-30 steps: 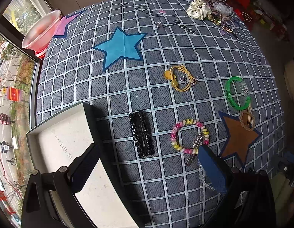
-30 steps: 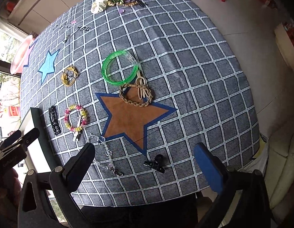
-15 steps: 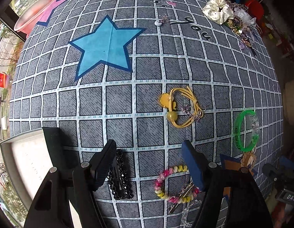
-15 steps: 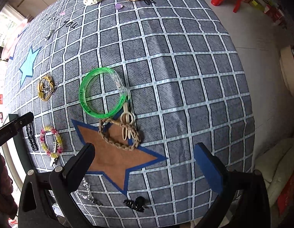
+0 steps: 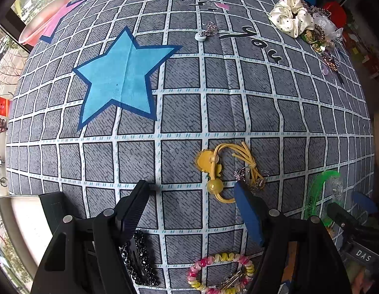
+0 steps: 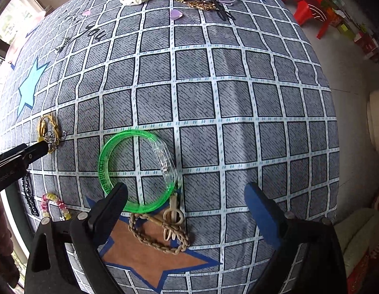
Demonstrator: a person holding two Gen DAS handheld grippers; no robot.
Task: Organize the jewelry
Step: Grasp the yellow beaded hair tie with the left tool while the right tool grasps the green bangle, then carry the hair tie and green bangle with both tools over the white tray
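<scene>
My left gripper (image 5: 192,191) is open, its jaws wide apart just short of a yellow cord bracelet (image 5: 221,171) on the grey checked cloth. A black beaded hair clip (image 5: 140,262) and a pink-and-yellow bead bracelet (image 5: 221,272) lie under it. My right gripper (image 6: 187,196) is open over a green plastic bangle (image 6: 130,169); its left finger (image 6: 111,203) overlaps the bangle's near edge. A tan braided bracelet (image 6: 160,232) lies on the brown star below. The yellow bracelet also shows at the left of the right wrist view (image 6: 48,132), beside the left gripper's tip (image 6: 35,150).
A white open box (image 5: 20,223) sits at the lower left. A pile of jewelry with a cream scrunchie (image 5: 291,16) lies at the far right corner. A pink bowl (image 5: 46,19) stands far left. A small silver charm (image 5: 205,33) lies mid-far. The table edge (image 6: 336,147) drops off right.
Both grippers moved forward and lower over the cloth. The left one left the box and hair clip behind and neared the yellow bracelet. The right one closed in on the green bangle.
</scene>
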